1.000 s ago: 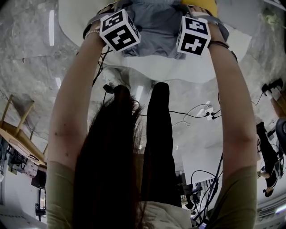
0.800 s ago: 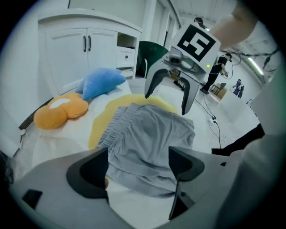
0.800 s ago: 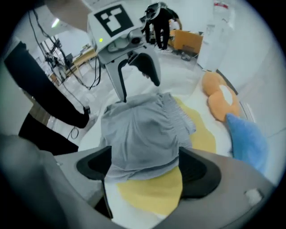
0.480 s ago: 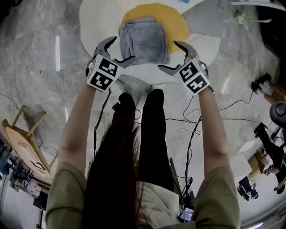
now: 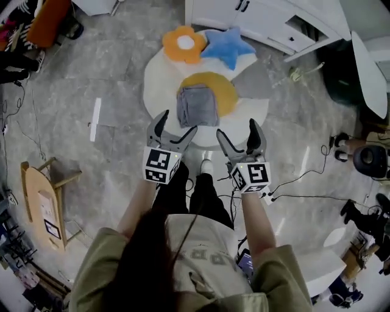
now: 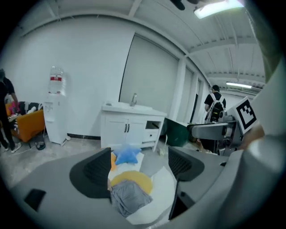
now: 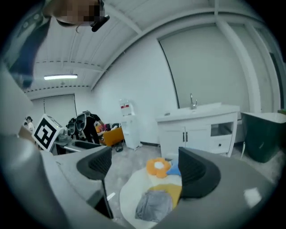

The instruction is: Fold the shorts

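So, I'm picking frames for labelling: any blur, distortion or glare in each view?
Head view: sharp, edges fisheye-bent, shorts clear. Left gripper view: heavy barrel distortion, dark corners, ceiling light blown out. Right gripper view: same distortion, shorts look soft.

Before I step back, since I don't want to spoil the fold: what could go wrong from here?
The cables lie on the floor just right of your feet, so stepping back might trip you. Your shoe stands close to the edge of the rug; dragging that edge could shift the folded shorts.
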### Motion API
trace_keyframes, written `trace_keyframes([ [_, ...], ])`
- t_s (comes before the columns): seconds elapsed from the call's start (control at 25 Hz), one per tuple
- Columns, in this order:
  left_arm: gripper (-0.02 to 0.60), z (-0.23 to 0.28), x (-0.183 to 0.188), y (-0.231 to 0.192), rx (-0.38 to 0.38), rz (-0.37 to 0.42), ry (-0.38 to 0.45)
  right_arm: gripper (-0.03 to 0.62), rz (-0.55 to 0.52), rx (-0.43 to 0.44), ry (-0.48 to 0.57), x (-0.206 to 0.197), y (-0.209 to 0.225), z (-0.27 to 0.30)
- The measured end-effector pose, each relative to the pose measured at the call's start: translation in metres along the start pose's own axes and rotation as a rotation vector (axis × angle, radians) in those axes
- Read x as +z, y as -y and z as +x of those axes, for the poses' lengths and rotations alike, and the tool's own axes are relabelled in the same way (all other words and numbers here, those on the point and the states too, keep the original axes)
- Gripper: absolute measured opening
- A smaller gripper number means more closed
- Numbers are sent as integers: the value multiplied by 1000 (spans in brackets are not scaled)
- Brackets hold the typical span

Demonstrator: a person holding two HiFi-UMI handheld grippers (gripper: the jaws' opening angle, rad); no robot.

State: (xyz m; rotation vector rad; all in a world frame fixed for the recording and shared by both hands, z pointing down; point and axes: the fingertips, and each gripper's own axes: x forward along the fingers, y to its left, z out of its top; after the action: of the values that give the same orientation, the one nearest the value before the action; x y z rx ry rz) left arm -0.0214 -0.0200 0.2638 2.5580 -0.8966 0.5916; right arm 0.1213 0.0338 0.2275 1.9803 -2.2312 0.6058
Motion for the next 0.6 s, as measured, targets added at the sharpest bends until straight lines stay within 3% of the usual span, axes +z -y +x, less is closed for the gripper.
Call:
trace_keyframes([
  [0.16,403,-54,67,24,119,-28,183,460,-126,57,128,85,-24,-31],
  [0.32,403,-98,105,47,217,-24,315,431,-238,69,216,136,-42,-63],
  [0.4,399,-116,119,60,249,18,348,213,-265,57,243,151,-45,-82],
  [0.44,373,-125,126,64,266,30,366,209,-269,53,254,156,-46,-89],
  [0.52,227,-147,141,71,301,39,415,207,-264,52,274,164,-48,-103],
  [0.6,163,-166,157,76,323,47,477,156,-255,51,298,170,-50,-115],
])
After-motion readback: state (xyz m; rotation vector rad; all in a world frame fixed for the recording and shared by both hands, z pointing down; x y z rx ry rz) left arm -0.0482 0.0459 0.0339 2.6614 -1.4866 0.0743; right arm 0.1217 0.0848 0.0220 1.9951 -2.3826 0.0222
